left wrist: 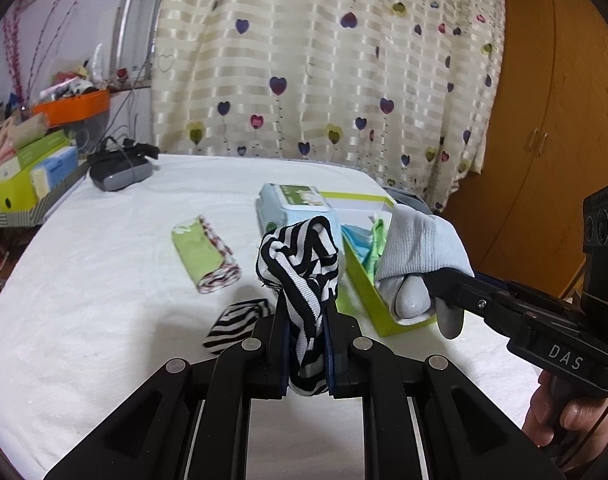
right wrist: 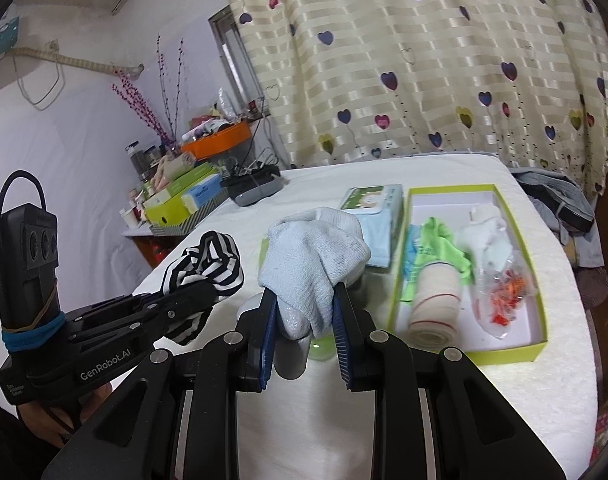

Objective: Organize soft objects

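Observation:
My left gripper [left wrist: 306,312] is shut on a black-and-white striped sock [left wrist: 299,264], held above the white table; it also shows in the right wrist view [right wrist: 207,268]. My right gripper [right wrist: 304,300] is shut on a pale grey sock [right wrist: 316,256], which also shows in the left wrist view [left wrist: 420,248] over the near end of the green box [left wrist: 368,292]. A second striped sock [left wrist: 235,324] lies on the table below the left gripper. A rolled green and floral cloth [left wrist: 205,256] lies left of it.
The green box [right wrist: 540,320] holds a beige bandage roll [right wrist: 432,304], a green cloth [right wrist: 440,240], a white soft item [right wrist: 488,240] and a plastic bag [right wrist: 504,292]. A wipes pack [right wrist: 374,204] lies beside it. A dark device [left wrist: 119,172] and stacked boxes [left wrist: 23,176] stand far left.

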A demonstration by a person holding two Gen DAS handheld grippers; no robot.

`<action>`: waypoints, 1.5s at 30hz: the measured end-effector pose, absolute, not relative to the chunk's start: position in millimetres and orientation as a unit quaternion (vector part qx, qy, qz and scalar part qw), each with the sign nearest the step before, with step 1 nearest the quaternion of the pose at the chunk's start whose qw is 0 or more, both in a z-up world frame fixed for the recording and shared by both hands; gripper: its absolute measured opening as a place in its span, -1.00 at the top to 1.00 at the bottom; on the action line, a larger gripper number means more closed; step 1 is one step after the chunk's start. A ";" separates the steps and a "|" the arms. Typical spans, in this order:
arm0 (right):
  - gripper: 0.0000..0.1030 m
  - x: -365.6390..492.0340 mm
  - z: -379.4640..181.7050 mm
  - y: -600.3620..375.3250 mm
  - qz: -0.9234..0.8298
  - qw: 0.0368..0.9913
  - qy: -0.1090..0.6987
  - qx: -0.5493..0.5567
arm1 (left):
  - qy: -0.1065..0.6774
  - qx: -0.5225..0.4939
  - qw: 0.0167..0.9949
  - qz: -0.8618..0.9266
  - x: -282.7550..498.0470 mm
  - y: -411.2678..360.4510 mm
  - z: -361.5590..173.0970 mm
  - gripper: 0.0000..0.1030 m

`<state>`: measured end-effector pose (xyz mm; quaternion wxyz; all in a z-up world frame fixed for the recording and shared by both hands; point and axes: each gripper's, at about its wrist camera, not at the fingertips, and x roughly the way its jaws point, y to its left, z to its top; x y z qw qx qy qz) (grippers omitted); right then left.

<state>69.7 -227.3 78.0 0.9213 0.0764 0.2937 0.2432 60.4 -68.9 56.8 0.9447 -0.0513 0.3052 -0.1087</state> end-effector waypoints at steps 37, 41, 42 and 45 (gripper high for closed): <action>0.48 126.3 27.7 -330.6 0.103 0.915 0.381 0.077 | 0.356 -0.026 0.909 -0.214 109.5 -168.1 30.8 0.76; 0.48 136.6 24.4 -326.2 0.107 0.913 0.388 0.066 | 0.370 -0.029 0.902 -0.222 116.2 -172.9 24.2 0.76; 0.48 139.7 24.2 -324.6 0.108 0.913 0.389 0.063 | 0.373 -0.030 0.900 -0.223 117.8 -173.8 22.9 0.76; 0.48 148.1 24.5 -321.1 0.107 0.915 0.386 0.055 | 0.377 -0.028 0.897 -0.227 120.4 -177.6 20.0 0.76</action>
